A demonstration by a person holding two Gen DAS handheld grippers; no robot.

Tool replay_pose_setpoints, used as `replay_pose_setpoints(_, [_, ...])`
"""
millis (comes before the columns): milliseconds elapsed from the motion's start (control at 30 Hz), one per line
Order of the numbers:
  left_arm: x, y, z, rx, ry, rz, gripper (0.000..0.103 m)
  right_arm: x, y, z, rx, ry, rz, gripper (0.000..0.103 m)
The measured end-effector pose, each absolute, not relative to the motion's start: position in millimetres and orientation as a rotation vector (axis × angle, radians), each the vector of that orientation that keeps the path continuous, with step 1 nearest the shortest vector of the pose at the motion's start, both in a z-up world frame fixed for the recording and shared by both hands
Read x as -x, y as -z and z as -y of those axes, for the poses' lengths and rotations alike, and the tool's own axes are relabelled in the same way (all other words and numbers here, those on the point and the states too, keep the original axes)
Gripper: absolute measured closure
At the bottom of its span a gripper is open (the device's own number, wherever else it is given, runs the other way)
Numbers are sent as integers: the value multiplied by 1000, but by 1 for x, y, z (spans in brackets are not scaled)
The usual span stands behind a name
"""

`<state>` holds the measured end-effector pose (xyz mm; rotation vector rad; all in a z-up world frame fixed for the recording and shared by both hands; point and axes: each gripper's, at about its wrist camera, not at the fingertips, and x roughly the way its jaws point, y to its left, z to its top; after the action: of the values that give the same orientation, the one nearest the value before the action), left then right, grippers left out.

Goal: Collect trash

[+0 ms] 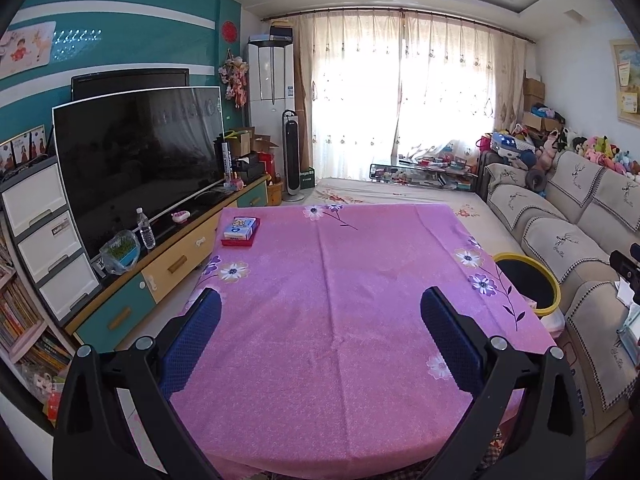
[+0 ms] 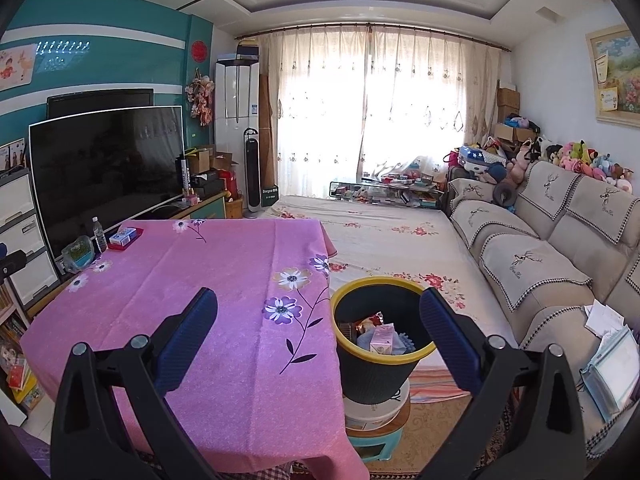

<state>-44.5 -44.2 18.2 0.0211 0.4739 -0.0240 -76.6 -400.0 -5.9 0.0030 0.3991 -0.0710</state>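
1. The dark, yellow-rimmed round trash bin (image 2: 376,354) stands just off the table's 3 o'clock edge and already holds a pink carton, a blue wad and wrappers.
2. The pink flowered tablecloth (image 1: 340,300) is bare except for a red-and-blue box (image 1: 239,231) at 11 o'clock; collecting looks nearly finished.
3. The left gripper (image 1: 320,332) and the right gripper (image 2: 318,334) both gape wide, holding nothing.

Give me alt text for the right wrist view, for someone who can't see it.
The open right gripper hovers empty over the edge of a pink flowered tablecloth, beside a yellow-rimmed black trash bin that already holds wrappers and a small pink carton. A red and blue box sits at the table's far corner.
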Motion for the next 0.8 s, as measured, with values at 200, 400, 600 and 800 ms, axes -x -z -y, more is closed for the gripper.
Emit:
replay_pose_setpoints(200, [45, -22, 38, 1, 8, -470, 5, 75, 5, 400, -2, 67, -402, 7])
replay_pose_setpoints(400, [43, -22, 40, -1, 9, -471, 5, 73, 6, 397, -5, 62, -409, 7])
replay_pose_setpoints(600, [42, -22, 41, 1, 16, -473, 5, 72, 6, 398, -8, 61, -407, 7])
replay_pose_setpoints(800, [41, -22, 42, -1, 13, -473, 5, 72, 7, 398, -8, 62, -408, 7])
